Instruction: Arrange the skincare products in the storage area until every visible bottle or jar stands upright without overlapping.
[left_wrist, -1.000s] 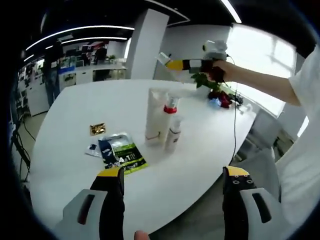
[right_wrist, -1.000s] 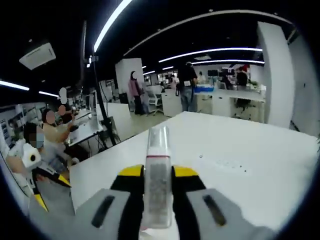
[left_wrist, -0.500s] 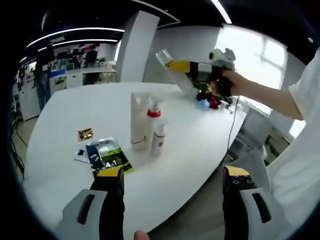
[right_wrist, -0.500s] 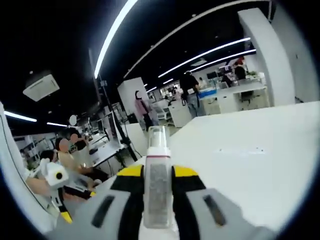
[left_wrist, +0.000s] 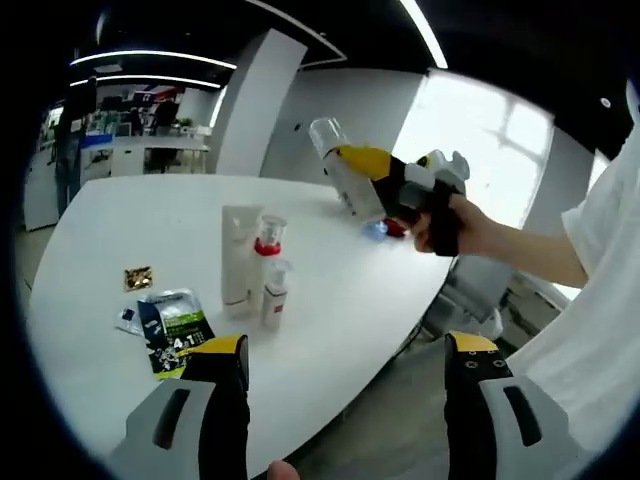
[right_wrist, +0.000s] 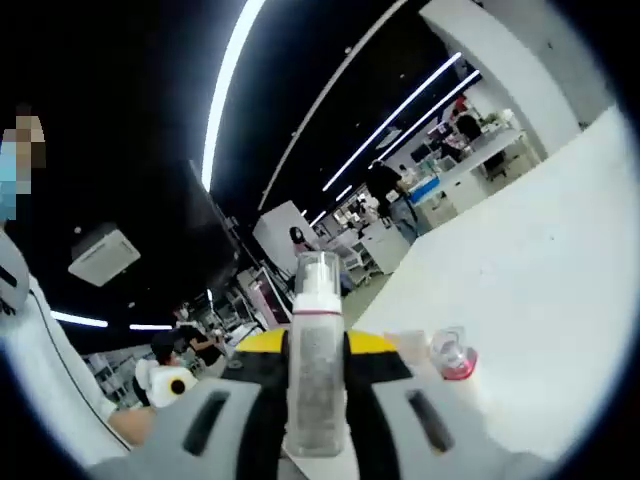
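Observation:
Three products stand upright close together on the white table (left_wrist: 120, 215): a tall white tube (left_wrist: 238, 255), a bottle with a red collar (left_wrist: 265, 262) and a small white bottle (left_wrist: 275, 295). My left gripper (left_wrist: 346, 365) hangs open over the table's near edge, with nothing between its fingers. A hand holds my right gripper (left_wrist: 372, 178) in the air to the right of the group, shut on a clear-capped bottle (left_wrist: 330, 148) that tilts up and left. In the right gripper view that bottle (right_wrist: 318, 300) stands between the jaws of the right gripper (right_wrist: 318, 350), with the red-collared bottle (right_wrist: 452, 357) beside it.
Flat sachets (left_wrist: 172, 330) and a small gold packet (left_wrist: 138, 277) lie on the table left of the bottles. Red and blue items (left_wrist: 388, 229) sit at the table's far right edge. The table (right_wrist: 560, 250) stretches away beyond the held bottle. People and desks fill the background.
My right gripper has come nearer and lower with the bottle still in it, tilting upward. The red-collared bottle's top has entered the right gripper view. Left jaws unchanged.

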